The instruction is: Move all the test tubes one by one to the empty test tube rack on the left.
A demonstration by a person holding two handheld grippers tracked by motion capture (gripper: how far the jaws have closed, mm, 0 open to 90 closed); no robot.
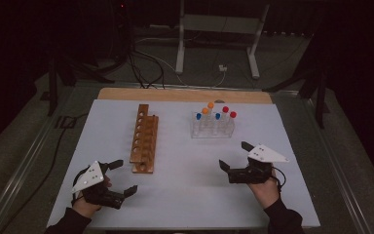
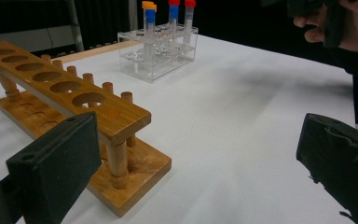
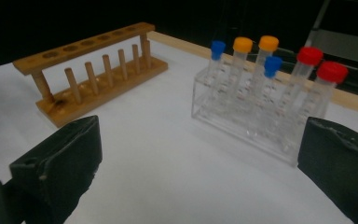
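Dark room, cables on the floor and a metal stand frame behind; white matte tabletop with a bare wood strip along its far edge.

Wooden rack, left of centre: light brown, glossy varnish, flat base, top plank with a row of round holes, turned dowel legs and a line of short pegs. All holes seen are empty.

Clear plastic rack, right of centre, boxy and see-through, holds six upright clear tubes: two with orange caps, two with blue caps, two with red caps. Caps round, ribbed.

Left tool sits low at the near left, jaws spread wide, nothing held; black blocky pads, rough edges. Its upper jaw tip is just beside the near end of the wooden rack; touching or not, cannot tell.

Right tool at the near right, jaws wide apart, nothing gripped, near the clear rack but apart from it. Grey triangular plate on top of each tool.
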